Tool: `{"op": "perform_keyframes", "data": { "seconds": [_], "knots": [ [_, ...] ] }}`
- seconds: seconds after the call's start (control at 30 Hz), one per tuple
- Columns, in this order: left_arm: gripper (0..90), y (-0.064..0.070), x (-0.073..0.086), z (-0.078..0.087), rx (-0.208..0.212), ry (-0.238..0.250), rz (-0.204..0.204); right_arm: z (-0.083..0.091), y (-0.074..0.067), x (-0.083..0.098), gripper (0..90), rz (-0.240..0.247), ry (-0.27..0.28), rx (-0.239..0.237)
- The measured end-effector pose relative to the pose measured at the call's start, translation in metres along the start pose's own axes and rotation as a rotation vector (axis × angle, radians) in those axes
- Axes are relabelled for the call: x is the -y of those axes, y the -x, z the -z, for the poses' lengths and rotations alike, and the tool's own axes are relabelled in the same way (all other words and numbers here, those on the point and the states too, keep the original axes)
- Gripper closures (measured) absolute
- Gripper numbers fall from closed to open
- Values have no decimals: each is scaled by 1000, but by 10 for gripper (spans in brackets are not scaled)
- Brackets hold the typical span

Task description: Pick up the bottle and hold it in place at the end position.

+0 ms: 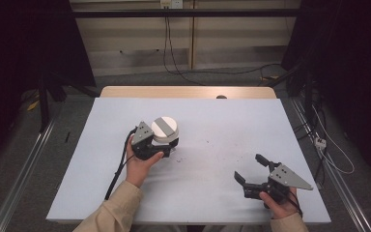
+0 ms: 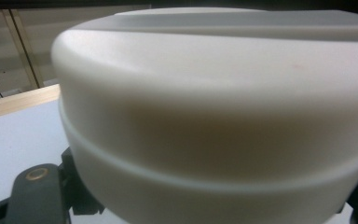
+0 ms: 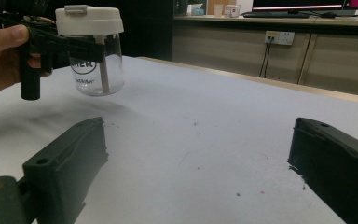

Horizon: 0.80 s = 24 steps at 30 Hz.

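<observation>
A clear jar (image 3: 95, 70) with a white lid (image 1: 164, 128) and a grey tab on top hangs a little above the white table cover (image 1: 212, 116). My left gripper (image 1: 166, 143) is shut on it just under the lid, held by a hand at the left-middle of the table. In the left gripper view the lid (image 2: 214, 107) looms close, with one black finger (image 2: 35, 196) at the lower left. In the right gripper view the left gripper (image 3: 74, 46) clamps the jar's neck. My right gripper (image 1: 248, 166) rests near the front right, jaws wide apart, nothing between them (image 3: 200, 168).
The table's wooden far edge (image 1: 188, 92) shows beyond the cover. Small dark specks (image 3: 237, 193) dot the cover between the grippers. Cables (image 1: 174, 58) run over the floor behind the table, and dark stands flank both sides.
</observation>
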<state>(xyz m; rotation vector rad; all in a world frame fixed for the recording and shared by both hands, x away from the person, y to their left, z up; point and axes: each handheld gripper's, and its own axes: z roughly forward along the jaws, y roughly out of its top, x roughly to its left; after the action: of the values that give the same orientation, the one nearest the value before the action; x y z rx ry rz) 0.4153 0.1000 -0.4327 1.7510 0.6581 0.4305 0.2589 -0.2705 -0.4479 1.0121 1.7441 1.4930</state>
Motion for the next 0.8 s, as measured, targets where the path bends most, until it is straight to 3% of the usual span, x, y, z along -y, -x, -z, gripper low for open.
{"op": "perform_keyframes", "data": {
  "seconds": [0.8],
  "knots": [
    [185, 1, -6, -25, 8, 5, -4, 0, 0, 0, 38, 0, -3, -3]
  ]
}}
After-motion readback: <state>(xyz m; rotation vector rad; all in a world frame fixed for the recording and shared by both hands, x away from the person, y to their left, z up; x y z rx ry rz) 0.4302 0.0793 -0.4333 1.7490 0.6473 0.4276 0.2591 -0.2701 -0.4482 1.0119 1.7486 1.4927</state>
